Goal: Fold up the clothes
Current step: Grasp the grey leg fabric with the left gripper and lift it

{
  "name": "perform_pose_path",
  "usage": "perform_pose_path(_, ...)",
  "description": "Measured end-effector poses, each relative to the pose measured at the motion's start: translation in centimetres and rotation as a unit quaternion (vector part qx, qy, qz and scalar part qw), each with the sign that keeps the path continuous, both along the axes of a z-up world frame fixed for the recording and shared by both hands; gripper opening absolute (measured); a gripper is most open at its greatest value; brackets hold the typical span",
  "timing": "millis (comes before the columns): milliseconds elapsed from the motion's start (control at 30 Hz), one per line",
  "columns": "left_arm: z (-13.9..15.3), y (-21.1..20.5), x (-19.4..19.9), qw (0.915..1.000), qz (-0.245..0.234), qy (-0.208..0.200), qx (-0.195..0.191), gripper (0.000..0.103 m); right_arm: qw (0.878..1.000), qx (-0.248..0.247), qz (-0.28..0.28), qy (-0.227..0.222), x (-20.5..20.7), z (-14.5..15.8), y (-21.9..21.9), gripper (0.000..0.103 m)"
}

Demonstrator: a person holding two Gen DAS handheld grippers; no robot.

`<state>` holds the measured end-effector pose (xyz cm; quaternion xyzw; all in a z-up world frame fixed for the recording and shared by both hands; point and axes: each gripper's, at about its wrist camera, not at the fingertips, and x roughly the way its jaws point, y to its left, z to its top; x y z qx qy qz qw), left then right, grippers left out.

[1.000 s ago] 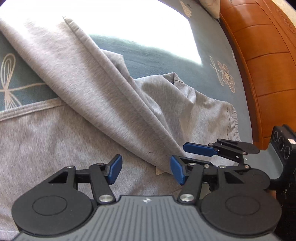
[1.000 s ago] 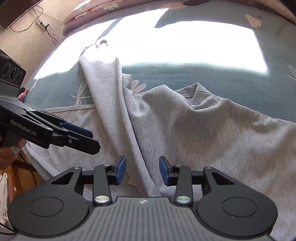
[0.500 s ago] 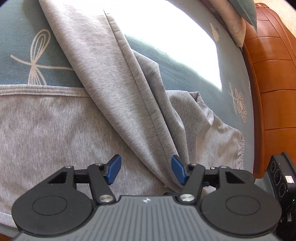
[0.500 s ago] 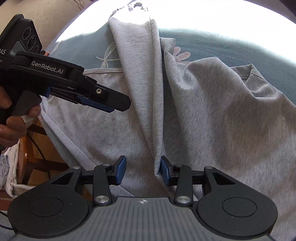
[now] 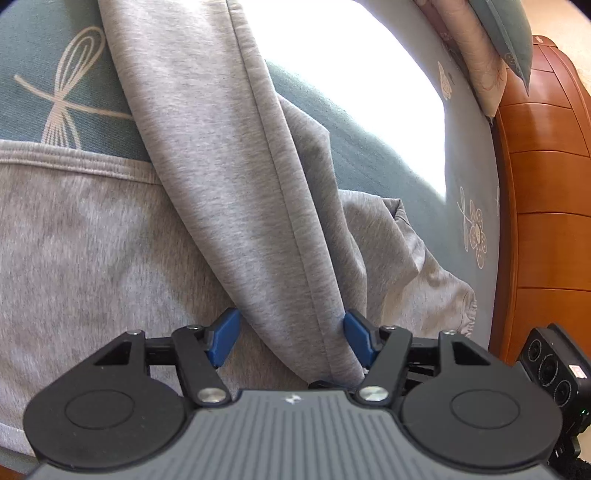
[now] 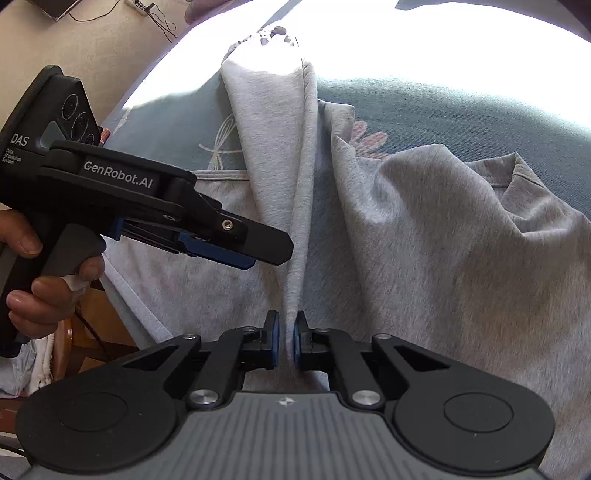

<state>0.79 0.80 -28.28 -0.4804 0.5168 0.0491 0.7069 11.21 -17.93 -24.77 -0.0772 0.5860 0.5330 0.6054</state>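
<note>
A grey garment [image 5: 92,258] [image 6: 443,258] lies spread on a teal bedspread [image 5: 388,155] [image 6: 443,107]. A long raised fold [image 5: 258,221] [image 6: 295,221] runs down its middle toward both cameras. My right gripper [image 6: 289,328] is closing tight on the near end of this fold, and its blue pads press on the cloth. My left gripper [image 5: 291,332] is open and straddles the same fold. The cloth passes between its pads and brushes the right one. In the right wrist view the left gripper [image 6: 266,254] hovers just left of the fold, held by a hand [image 6: 22,295].
A polished wooden bed frame [image 5: 546,221] borders the bedspread on the right, with pillows [image 5: 480,55] at the far corner. Bright sunlight washes out the far bedspread [image 6: 443,44]. Beyond the bed's left edge are wooden furniture [image 6: 85,325] and floor cables [image 6: 155,14].
My right gripper has shut on the fold of grey cloth. My left gripper has rolled and sunk lower, so the fold now runs between its pads. Both cameras sit closer to the garment.
</note>
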Motion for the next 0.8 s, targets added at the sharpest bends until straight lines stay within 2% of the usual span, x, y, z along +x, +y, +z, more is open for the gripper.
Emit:
perform_pose_path(133,-1.0,0.9,-0.4,0.9979,0.042,-0.042,-0.026,0.065,0.998,0.033,-0.001,0.045,0.3,0.9,-1.3,0.009)
perform_pose_path(267,-2.2,2.2,-0.6,0.9891,0.100,-0.084,-0.068,0.066,0.995,0.054,-0.012,0.080,0.8,1.3,-2.2,0.009)
perform_pose_path(400,-3.1,3.2,-0.3,0.9736,0.153,-0.121,-0.119,0.066,0.995,0.059,-0.006,0.084,0.5,1.4,-2.3,0.012)
perform_pose_path(500,-3.6,3.7,0.2,0.9724,0.156,-0.134,-0.111,0.063,0.995,0.059,0.001,0.079,0.4,1.5,-2.4,0.015)
perform_pose_path(533,-3.8,3.9,0.3,0.9732,0.158,-0.129,-0.106,0.058,0.995,0.059,0.004,0.078,0.4,1.6,-2.4,0.016)
perform_pose_path(567,-4.0,4.0,0.4,0.9739,0.161,-0.124,-0.102,0.037,0.995,0.058,0.005,0.076,0.3,1.6,-2.4,0.017)
perform_pose_path(600,-3.9,4.0,0.5,0.9750,0.158,-0.122,-0.098,0.029,0.996,0.056,0.006,0.074,0.2,1.5,-2.4,0.018)
perform_pose_path(633,-3.4,4.0,0.5,0.9771,0.153,-0.122,-0.084,0.014,0.996,0.055,0.006,0.073,0.2,1.4,-2.4,0.021)
perform_pose_path(667,-2.9,3.9,0.4,0.9789,0.147,-0.123,-0.070,0.007,0.996,0.053,0.007,0.074,0.1,1.4,-2.4,0.027)
perform_pose_path(733,-1.3,3.8,0.0,0.9826,0.132,-0.124,-0.040,0.006,0.996,0.048,0.010,0.079,-0.1,1.2,-2.6,0.033)
perform_pose_path(767,-0.4,3.7,-0.3,0.9831,0.127,-0.128,-0.030,0.005,0.996,0.046,0.011,0.081,-0.2,1.1,-2.6,0.040)
perform_pose_path(800,0.6,3.5,-0.5,0.9841,0.117,-0.132,-0.014,0.004,0.995,0.044,0.012,0.084,-0.3,1.0,-2.7,0.043)
